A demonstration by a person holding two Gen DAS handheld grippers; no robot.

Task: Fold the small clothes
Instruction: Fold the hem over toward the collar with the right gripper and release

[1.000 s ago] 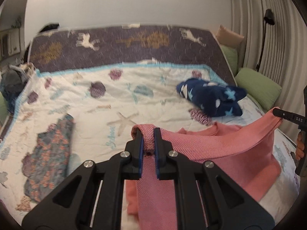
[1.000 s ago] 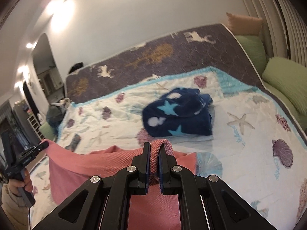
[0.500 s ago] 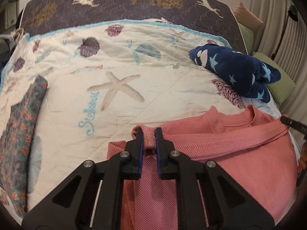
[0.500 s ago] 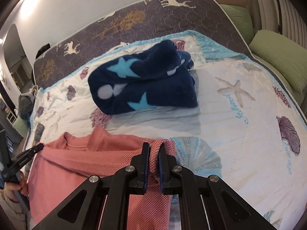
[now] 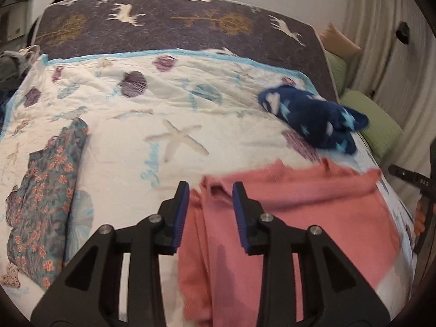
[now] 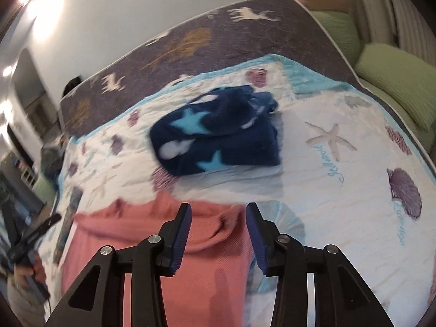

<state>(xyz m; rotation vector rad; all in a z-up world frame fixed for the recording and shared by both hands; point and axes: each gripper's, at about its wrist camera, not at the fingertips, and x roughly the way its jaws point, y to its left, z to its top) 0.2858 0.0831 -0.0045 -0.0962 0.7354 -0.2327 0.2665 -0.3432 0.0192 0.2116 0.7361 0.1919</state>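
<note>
Both grippers stand open above the pink knitted garment (image 5: 313, 218) on the bed (image 5: 190, 103).

The garment lies flat on the shell-printed quilt, soft, light and limp by my judgement; best taken by an edge or corner fold. The left gripper (image 5: 209, 204) and the right gripper (image 6: 218, 223) have their jaws wide apart and hold nothing, both pointing forward and slightly down over its upper edge.

A bed (image 5: 190, 103) fills the room under a plain white wall (image 6: 114, 13). Green cushions (image 6: 395, 81) line pale curtains (image 5: 381, 54).
</note>
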